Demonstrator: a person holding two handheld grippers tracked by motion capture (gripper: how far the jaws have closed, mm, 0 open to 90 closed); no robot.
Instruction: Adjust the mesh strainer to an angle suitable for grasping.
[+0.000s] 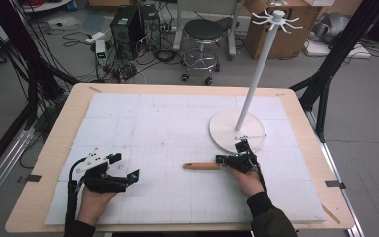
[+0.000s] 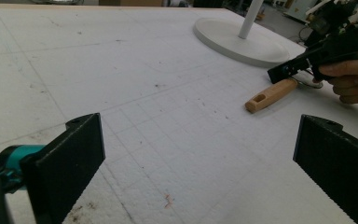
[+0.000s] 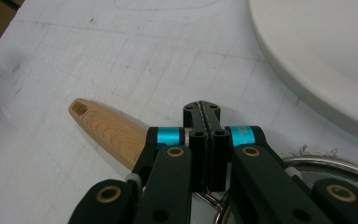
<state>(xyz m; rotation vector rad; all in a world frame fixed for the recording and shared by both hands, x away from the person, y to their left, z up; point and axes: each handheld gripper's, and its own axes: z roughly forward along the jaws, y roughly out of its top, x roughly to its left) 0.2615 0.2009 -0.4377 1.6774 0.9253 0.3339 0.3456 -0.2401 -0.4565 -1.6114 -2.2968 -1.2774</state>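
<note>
The work surface is a wooden desk (image 1: 49, 148) covered by a white gridded mat (image 1: 168, 128).

Containers: a wire-mesh strainer (image 3: 335, 175) with a metal rim lies on the mat toward the right edge of the desk, just in front of the round base (image 1: 227, 129) of a white stand. Its mesh bowl is seen in the right gripper view at the lower right; whether anything lies in the bowl cannot be told. Its wooden handle (image 1: 202, 166) lies flat on the mat and points toward the left edge of the desk; the free end has a hanging slot (image 3: 79, 108).

Right gripper (image 1: 240, 157): the jaws are fully closed, pad against pad, with nothing visible between the pads. The gripper sits directly over the junction of handle and bowl. Contact with the strainer cannot be confirmed.

Left gripper (image 1: 124, 167): held near the front-left corner of the desk, well apart from the strainer. The jaws stand wide apart with nothing between them, and they face the handle across bare mat.

Surroundings: the stand consists of the round base, a slanted white pole (image 1: 256, 74) and a hook crown (image 1: 277, 18) at the top. The base lies just beyond the right gripper, near the right edge of the desk. Between the two grippers the mat carries nothing but the handle. On the floor behind the far edge of the desk stand a stool (image 1: 200, 37), a computer tower (image 1: 127, 23) and cardboard boxes (image 1: 271, 34).
</note>
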